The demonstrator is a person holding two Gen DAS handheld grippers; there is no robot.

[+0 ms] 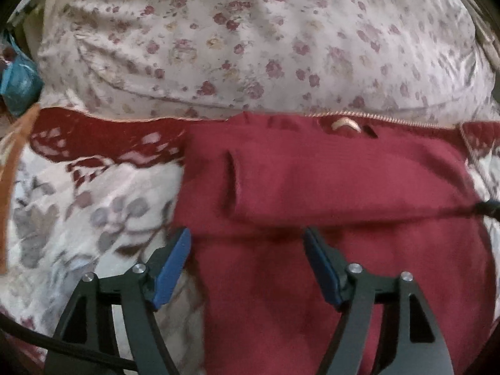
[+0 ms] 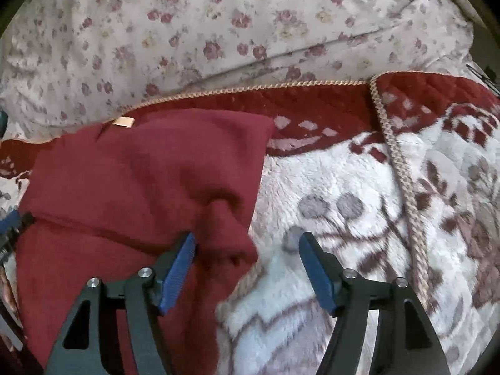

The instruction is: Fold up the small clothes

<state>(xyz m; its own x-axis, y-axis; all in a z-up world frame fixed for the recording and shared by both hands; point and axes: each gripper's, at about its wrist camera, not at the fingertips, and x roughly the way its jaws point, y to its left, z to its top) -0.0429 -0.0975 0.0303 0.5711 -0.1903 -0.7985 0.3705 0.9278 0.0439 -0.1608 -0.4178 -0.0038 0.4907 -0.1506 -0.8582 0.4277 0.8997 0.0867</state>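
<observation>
A dark red knit garment [image 1: 328,181] lies on a patterned fleece blanket, with a sleeve folded across its body and a tan neck label [image 1: 345,124] at the far edge. My left gripper [image 1: 247,243] is open and empty, just above the garment's left side. In the right wrist view the same garment [image 2: 131,172] lies at the left with its label [image 2: 124,122]. My right gripper [image 2: 247,245] is open and empty, straddling the garment's right edge, where a bunched fold sits between the fingers. The left gripper's tip [image 2: 14,222] shows at the far left.
The white and red fleece blanket [image 2: 359,187] with a braided trim [image 2: 403,181] covers the bed. A floral pillow or sheet [image 1: 250,37] lies behind it. A teal object [image 1: 17,84] sits at the left edge.
</observation>
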